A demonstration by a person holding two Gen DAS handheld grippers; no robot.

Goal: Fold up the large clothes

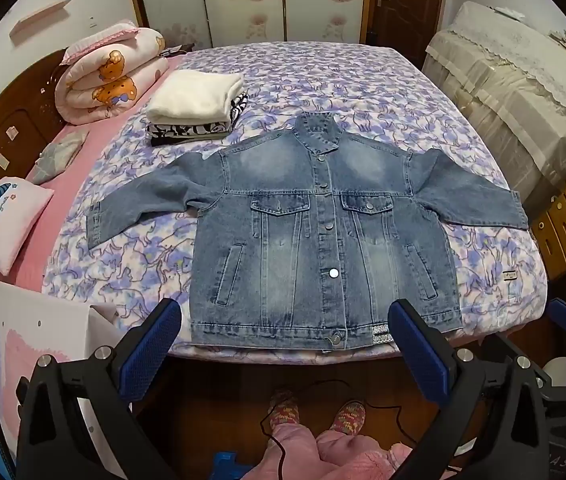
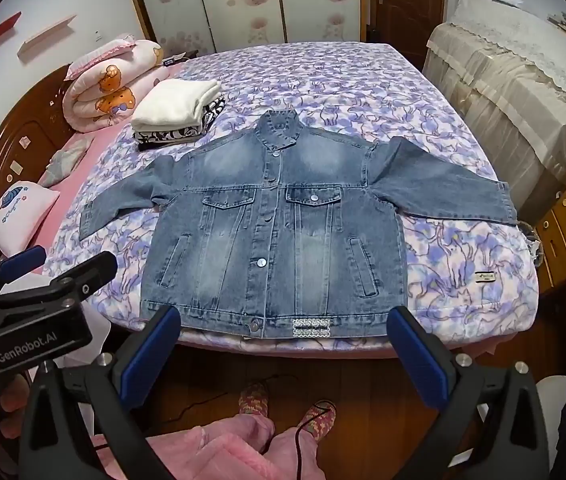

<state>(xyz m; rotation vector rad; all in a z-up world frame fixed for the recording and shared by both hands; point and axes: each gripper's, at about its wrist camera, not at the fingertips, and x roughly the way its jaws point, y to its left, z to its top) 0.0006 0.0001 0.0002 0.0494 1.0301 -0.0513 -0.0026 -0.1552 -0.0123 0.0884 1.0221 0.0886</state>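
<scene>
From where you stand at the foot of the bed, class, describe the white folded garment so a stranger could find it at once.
Start at the bed with the purple floral cover. Near its head, between the rolled pink quilt and the spread denim jacket, sits a small stack of folded clothes. The white garment is the top layer, plain and fluffy, unlike the black-and-white patterned piece beneath it.

A jacket (image 1: 319,232) lies flat, front up, on the bed (image 1: 363,80), its collar toward the far side, its hem at the near edge and its sleeves spread to either side. Behind its left sleeve sits a stack of folded clothes (image 1: 197,110). Farther left, by the headboard (image 1: 7,132), a rolled quilt (image 1: 107,76) lies behind a small pillow (image 1: 5,222). Right of the bed stands a covered cabinet (image 1: 523,96). Both grippers, the left gripper (image 1: 283,344) and the right gripper (image 2: 283,344), hang before the near edge, apart from the hem.
</scene>
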